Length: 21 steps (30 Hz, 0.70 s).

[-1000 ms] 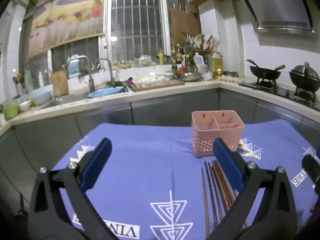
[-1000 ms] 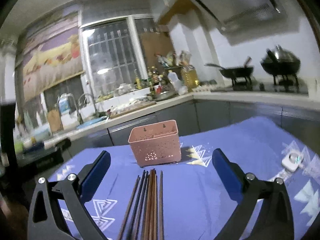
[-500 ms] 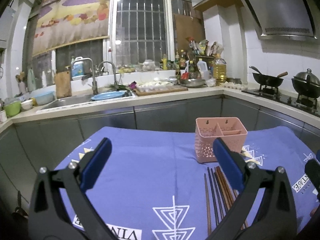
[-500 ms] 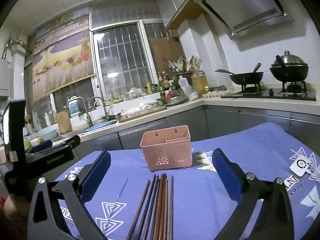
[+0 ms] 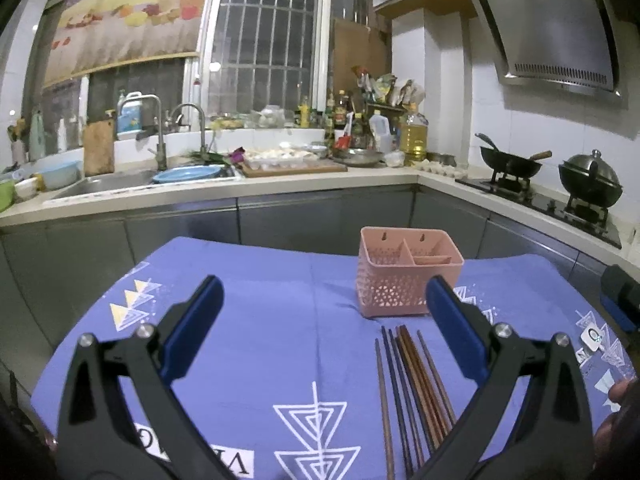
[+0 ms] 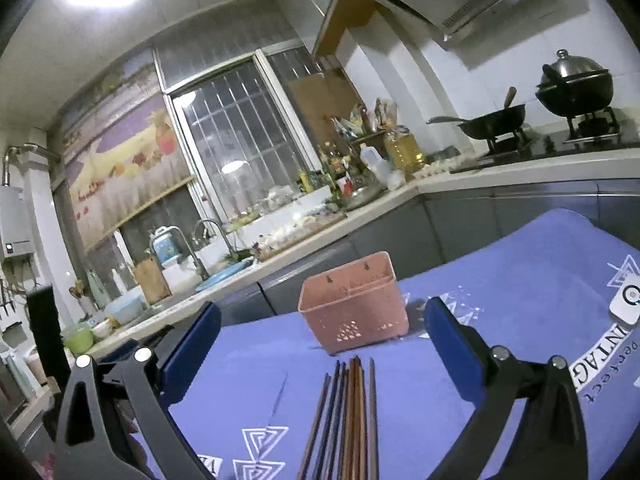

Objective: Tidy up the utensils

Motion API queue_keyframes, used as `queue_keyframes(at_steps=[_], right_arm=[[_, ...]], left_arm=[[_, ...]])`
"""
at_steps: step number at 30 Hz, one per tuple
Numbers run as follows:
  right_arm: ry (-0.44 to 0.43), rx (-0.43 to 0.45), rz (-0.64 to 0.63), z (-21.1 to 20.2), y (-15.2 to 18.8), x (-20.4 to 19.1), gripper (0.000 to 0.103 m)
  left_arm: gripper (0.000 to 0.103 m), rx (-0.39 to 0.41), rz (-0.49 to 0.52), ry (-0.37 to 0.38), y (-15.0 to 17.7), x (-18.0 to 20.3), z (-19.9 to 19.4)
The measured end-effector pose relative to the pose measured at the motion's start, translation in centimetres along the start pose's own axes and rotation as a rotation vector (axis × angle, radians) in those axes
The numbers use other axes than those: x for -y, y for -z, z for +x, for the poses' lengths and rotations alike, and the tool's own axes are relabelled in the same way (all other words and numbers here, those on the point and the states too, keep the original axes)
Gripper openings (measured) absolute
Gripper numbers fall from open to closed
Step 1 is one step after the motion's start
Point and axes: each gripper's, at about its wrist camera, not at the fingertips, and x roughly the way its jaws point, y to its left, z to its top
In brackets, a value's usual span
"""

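A pink perforated utensil holder [image 5: 410, 276] with compartments stands upright on the blue tablecloth [image 5: 260, 320]. Several dark and brown chopsticks [image 5: 412, 384] lie side by side in front of it. My left gripper [image 5: 320, 316] is open and empty, above the cloth, left of the chopsticks. In the right wrist view the holder [image 6: 354, 306] is ahead and the chopsticks [image 6: 348, 412] lie between the open fingers of my right gripper [image 6: 322, 344], which is empty and tilted.
A small white tag [image 5: 591, 336] lies on the cloth at the right, also in the right wrist view [image 6: 628, 306]. Behind the table runs a kitchen counter with a sink [image 5: 112, 184] and a stove with a wok [image 5: 510, 160].
The left gripper has shifted a little, so the holder and chopsticks sit further left in its view. The right gripper has dropped closer to the chopsticks and rolled, tilting its view. Both stay open.
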Motion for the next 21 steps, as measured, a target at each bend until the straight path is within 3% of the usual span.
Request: queue_keyframes(at_steps=[14, 21], right_arm=[[0.072, 0.020, -0.145, -1.0, -1.1, -0.7, 0.100], [0.092, 0.026, -0.150, -1.3, -1.1, -0.5, 0.100]], left_arm=[[0.097, 0.042, 0.015, -0.086, 0.5, 0.0, -0.1], [0.097, 0.027, 0.016, -0.099, 0.8, -0.1, 0.2]])
